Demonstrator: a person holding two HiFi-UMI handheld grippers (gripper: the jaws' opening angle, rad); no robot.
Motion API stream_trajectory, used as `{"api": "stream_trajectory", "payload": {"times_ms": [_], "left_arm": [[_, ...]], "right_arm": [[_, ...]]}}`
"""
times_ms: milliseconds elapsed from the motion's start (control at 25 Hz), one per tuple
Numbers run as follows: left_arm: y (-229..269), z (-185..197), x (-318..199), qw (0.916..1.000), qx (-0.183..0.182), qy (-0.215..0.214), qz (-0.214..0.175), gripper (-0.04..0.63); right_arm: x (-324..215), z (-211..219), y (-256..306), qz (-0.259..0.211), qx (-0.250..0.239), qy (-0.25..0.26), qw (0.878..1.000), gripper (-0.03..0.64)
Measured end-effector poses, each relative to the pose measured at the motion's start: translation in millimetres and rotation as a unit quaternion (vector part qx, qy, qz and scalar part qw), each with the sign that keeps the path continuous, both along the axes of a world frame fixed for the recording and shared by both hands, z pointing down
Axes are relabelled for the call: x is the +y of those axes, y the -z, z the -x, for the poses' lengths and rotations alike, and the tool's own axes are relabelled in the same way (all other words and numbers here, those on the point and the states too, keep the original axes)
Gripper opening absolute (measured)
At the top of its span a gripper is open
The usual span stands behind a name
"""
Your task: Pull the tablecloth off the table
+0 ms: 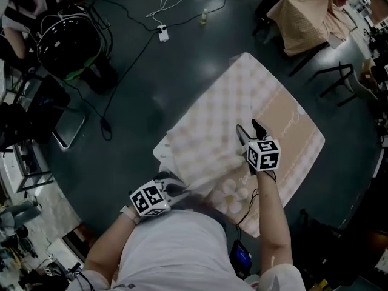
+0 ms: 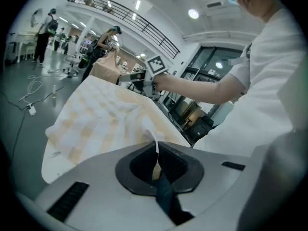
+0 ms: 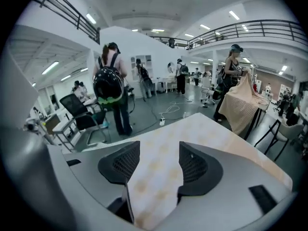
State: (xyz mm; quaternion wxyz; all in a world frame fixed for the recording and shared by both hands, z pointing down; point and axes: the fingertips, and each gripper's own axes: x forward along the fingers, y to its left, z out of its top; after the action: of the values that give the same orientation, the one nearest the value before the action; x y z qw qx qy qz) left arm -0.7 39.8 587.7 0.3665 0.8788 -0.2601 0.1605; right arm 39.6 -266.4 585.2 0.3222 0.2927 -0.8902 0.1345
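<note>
— Holding the near left edge, your left gripper is clenched on a fold of the tablecloth. In the left gripper view a thin ridge of fabric runs down into the shut jaws. I judge you are mid-pull, not at the start.

— Agreed. You have the cloth rucked up on that side, and a bare white strip of the table shows beside it at the left corner. Most of the cloth lies on the tabletop, though, with the checked part bunched in the middle and the plain beige part flat towards the right.

— Now your right gripper. Its jaws stand apart, released, just over the middle of the cloth. The right gripper view shows checked fabric lying between the pads, with neither pad pressing on it.

— So the step in hand looks like a fresh grab with your right while your left holds the edge.

— For the next move, as I read it, lower the right jaws until a proper fold sits between the pads and close firmly. Then draw both hands back towards you together, low and level, so the cloth slides off rather than lifts.

— Mind the cable under your right forearm. It hangs over the cloth and could snag as you pull.
</note>
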Motion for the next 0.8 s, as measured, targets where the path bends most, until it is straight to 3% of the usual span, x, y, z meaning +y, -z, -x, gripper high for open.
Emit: {"api": "stream_trajectory", "payload": {"times_ms": [280, 440, 600, 720, 800], "left_arm": [[11.6, -17.7, 18.4, 0.9956, -0.005, 0.093, -0.012, 0.014], [9.1, -16.5, 24.8, 0.9907, 0.001, 0.136, -0.008, 0.014], [-0.2, -12.3, 33.7, 0.9835, -0.002, 0.181, -0.007, 0.014], [-1.1, -3.1, 54.3, 0.9782, 0.013, 0.207, -0.006, 0.014], [5.7, 6.1, 72.5, 0.9781, 0.018, 0.207, -0.008, 0.014]], "right_arm": [[-74.6, 38.9, -91.0, 0.032, 0.103, 0.057, 0.992, 0.242], [-91.7, 46.0, -134.9, 0.059, 0.154, 0.043, 0.985, 0.245], [-90.2, 43.6, -162.4, 0.086, 0.129, 0.025, 0.988, 0.245], [-72.0, 47.5, -158.0, 0.078, 0.119, 0.027, 0.989, 0.244], [-49.1, 50.4, -149.4, 0.076, 0.141, 0.042, 0.986, 0.179]]}}
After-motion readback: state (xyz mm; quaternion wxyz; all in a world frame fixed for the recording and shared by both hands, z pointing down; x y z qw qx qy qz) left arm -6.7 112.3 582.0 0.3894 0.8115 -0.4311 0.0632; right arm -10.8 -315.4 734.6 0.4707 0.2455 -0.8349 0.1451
